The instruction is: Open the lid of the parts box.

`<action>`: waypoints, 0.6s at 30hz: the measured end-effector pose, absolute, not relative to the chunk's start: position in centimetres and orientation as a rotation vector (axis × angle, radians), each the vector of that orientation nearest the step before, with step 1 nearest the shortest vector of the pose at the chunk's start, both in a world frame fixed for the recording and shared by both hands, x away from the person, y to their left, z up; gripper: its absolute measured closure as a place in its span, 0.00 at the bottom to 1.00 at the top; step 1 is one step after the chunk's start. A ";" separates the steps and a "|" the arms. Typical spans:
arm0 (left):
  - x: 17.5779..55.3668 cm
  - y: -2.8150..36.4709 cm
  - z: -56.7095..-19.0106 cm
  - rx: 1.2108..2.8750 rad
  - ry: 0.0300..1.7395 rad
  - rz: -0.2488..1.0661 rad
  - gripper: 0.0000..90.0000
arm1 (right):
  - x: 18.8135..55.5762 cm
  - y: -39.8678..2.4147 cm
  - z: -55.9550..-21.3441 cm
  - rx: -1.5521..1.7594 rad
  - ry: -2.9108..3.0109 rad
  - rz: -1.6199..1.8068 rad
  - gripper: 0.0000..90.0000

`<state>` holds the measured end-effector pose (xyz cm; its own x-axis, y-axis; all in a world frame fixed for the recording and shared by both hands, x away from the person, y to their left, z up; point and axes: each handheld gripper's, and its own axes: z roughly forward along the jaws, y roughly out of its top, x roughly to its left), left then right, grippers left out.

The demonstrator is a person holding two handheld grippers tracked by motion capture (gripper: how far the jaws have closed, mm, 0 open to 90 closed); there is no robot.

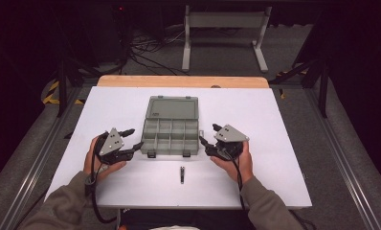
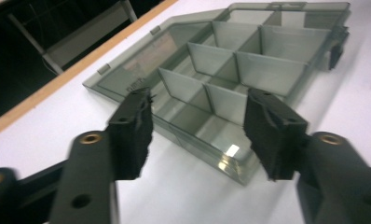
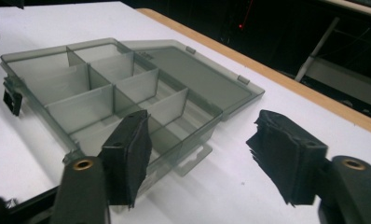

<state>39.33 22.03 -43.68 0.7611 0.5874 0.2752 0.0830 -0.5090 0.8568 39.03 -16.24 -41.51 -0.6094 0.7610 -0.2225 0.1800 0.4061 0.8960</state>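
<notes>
Left claw [image 1: 134,138] sits at the left end of the grey box [image 1: 171,136], jaws apart, nothing between them; its own view shows the pads [image 2: 132,135] short of the box's near corner, not touching. Box [image 2: 230,70] lies mid-bench [image 1: 255,182] with the lid folded flat toward the far edge, compartments look bare. Small dark tool [image 1: 182,174] lies on the bench just in front of the box, between both hands. Right claw [image 1: 208,135] is at the box's right end, jaws also apart and holding nothing, pads [image 3: 127,154] near the box [image 3: 113,93] wall.
</notes>
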 end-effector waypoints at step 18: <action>36.3 23.8 -45.4 2.011 0.520 0.573 0.10 | 36.4 -15.6 -43.6 0.838 2.144 1.191 0.17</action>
<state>36.33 23.81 -45.39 0.7998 0.5716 0.1833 0.1278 -0.4605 0.8784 36.43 -15.61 -43.64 -0.6587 0.7357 -0.1576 0.2550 0.4153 0.8732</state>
